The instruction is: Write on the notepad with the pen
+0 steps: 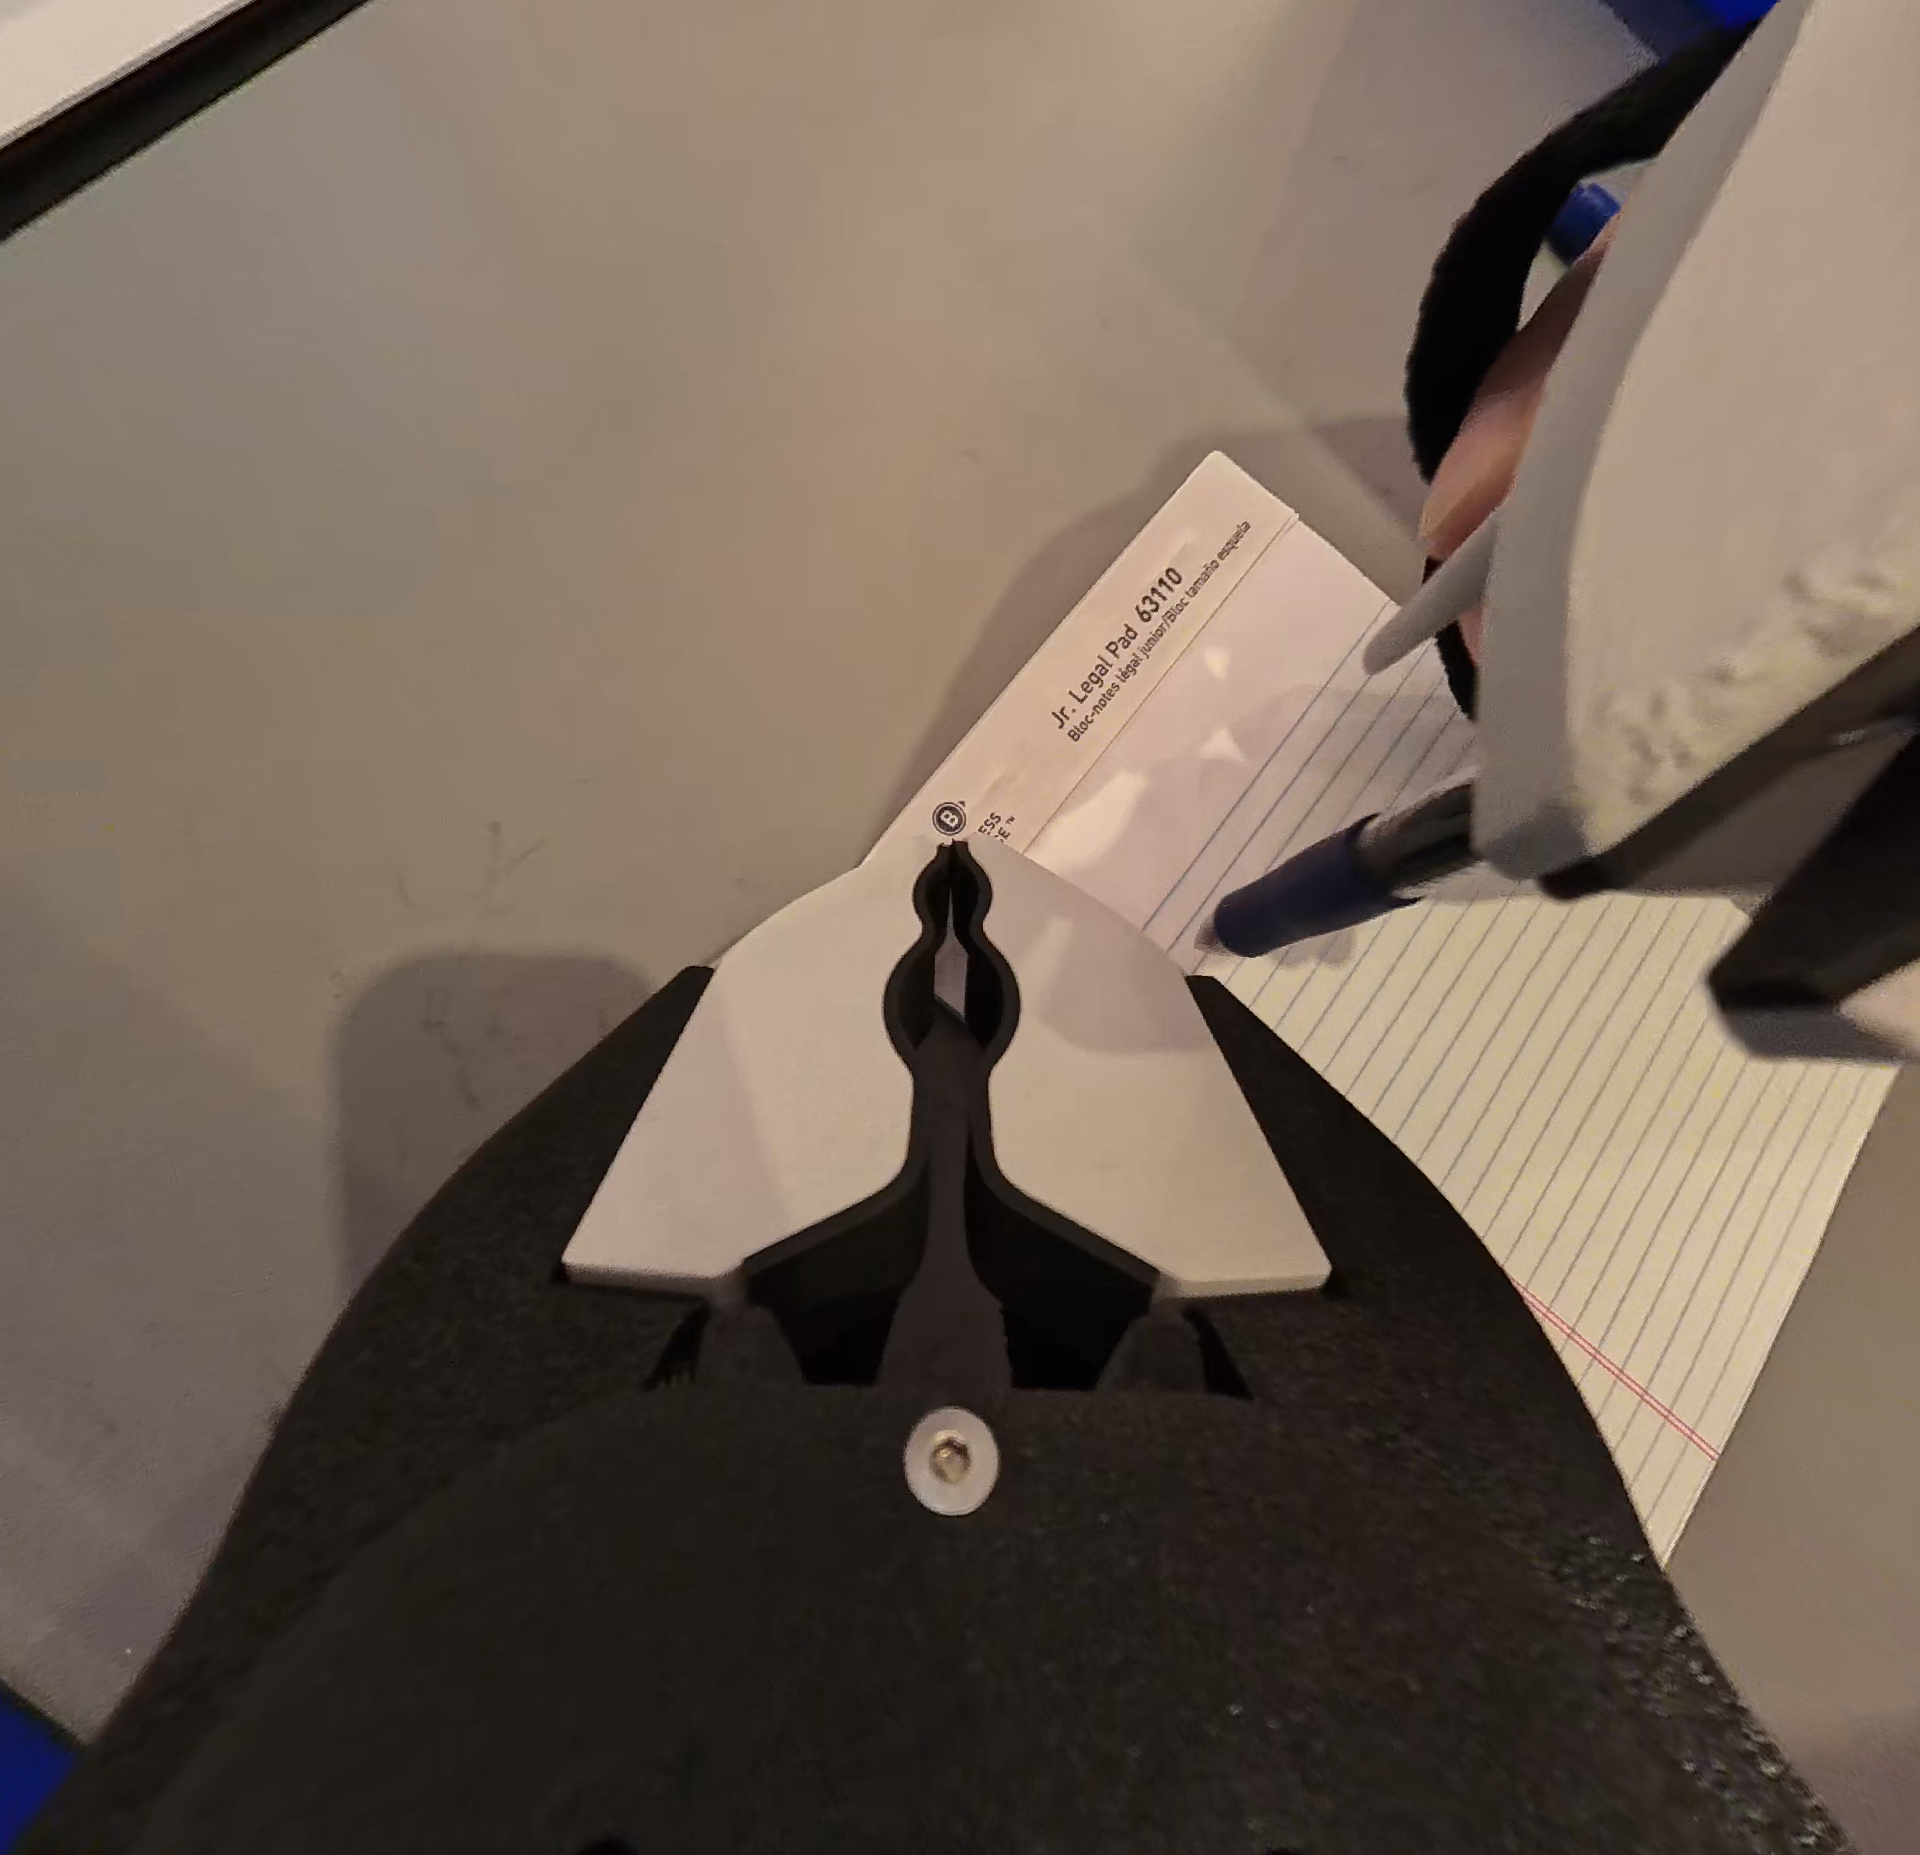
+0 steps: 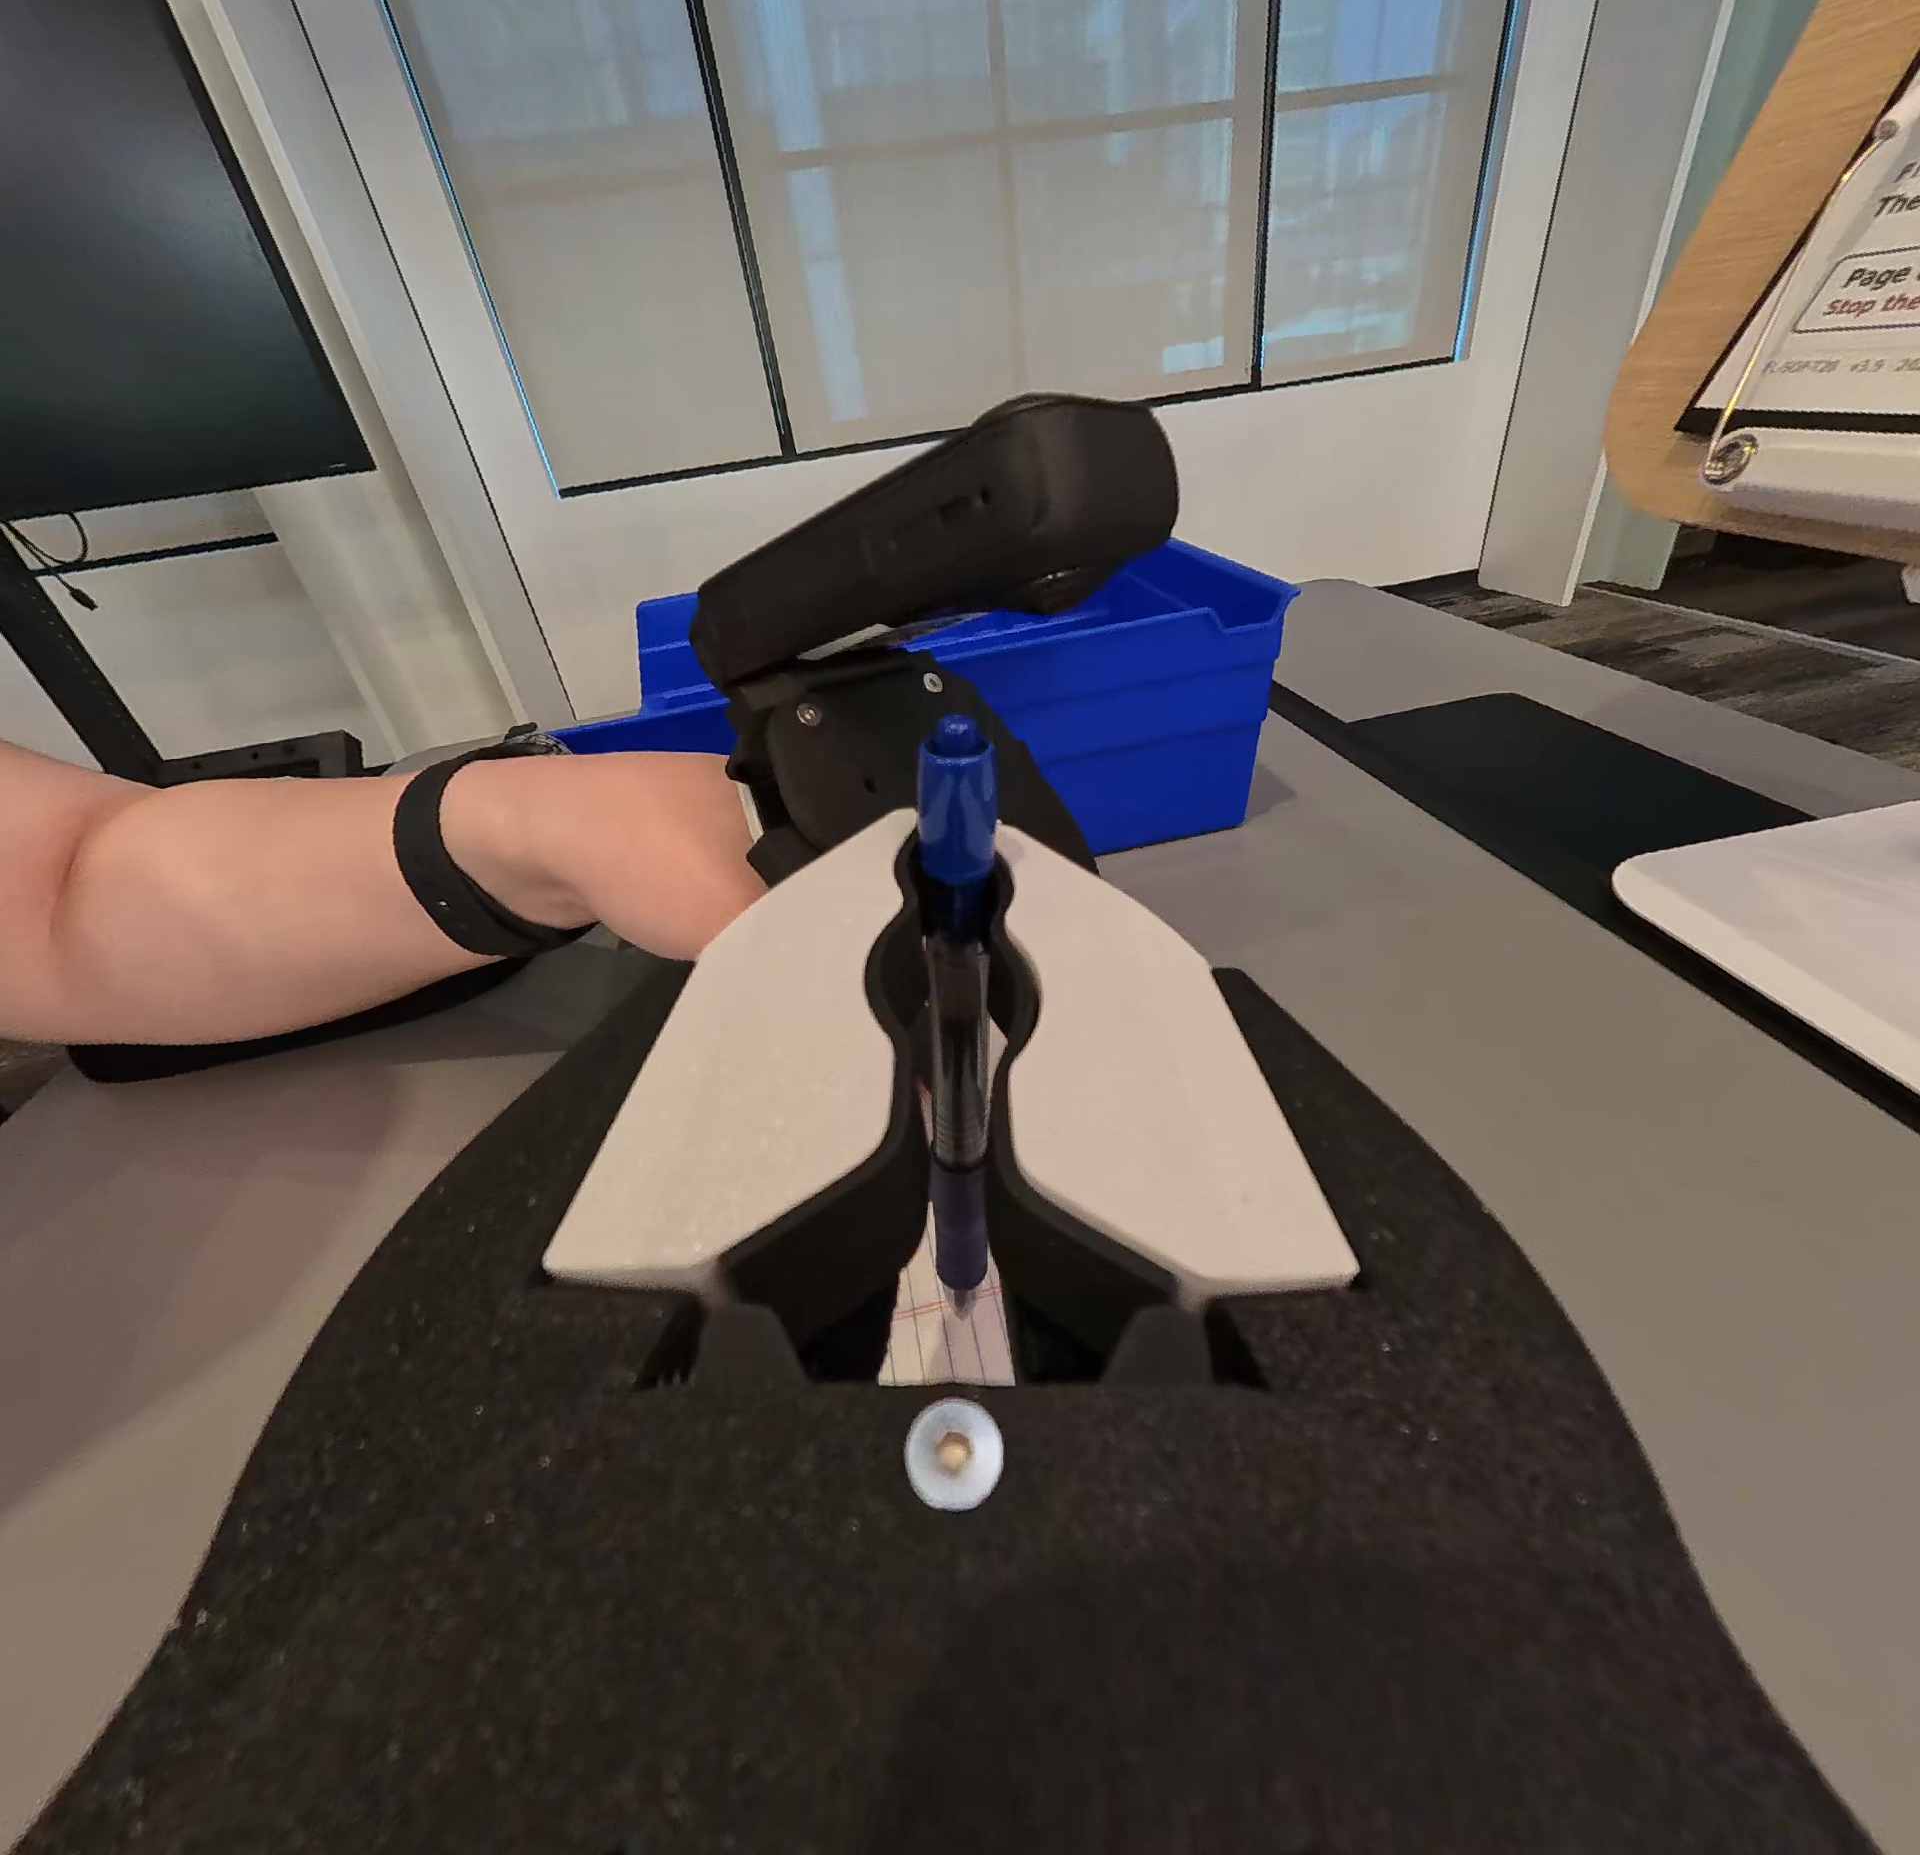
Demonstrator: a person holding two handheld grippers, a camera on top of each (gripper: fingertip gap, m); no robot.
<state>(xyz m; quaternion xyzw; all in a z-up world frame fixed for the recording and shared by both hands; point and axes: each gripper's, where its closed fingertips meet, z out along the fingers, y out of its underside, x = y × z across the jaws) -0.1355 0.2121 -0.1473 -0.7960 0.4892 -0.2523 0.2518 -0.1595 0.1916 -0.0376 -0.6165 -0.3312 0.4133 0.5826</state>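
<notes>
Two grippers work over one grey table point(image 1: 520, 455); broad bare surface lies left of the notepad point(image 1: 1455, 1130), whose top-left corner sits under the left gripper point(image 1: 953, 855), jaws pressed together on nothing visible; the pad is white, blue-ruled, red-margined, lying askew; the right gripper point(image 2: 956, 860) clamps the blue pen point(image 1: 1309, 886), tip down at the page's upper lines; a blue bin point(image 2: 1143, 704) stands beyond.

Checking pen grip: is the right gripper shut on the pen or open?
Shut on it. In the right wrist view, the right gripper's fingers press both sides of the pen.
</notes>
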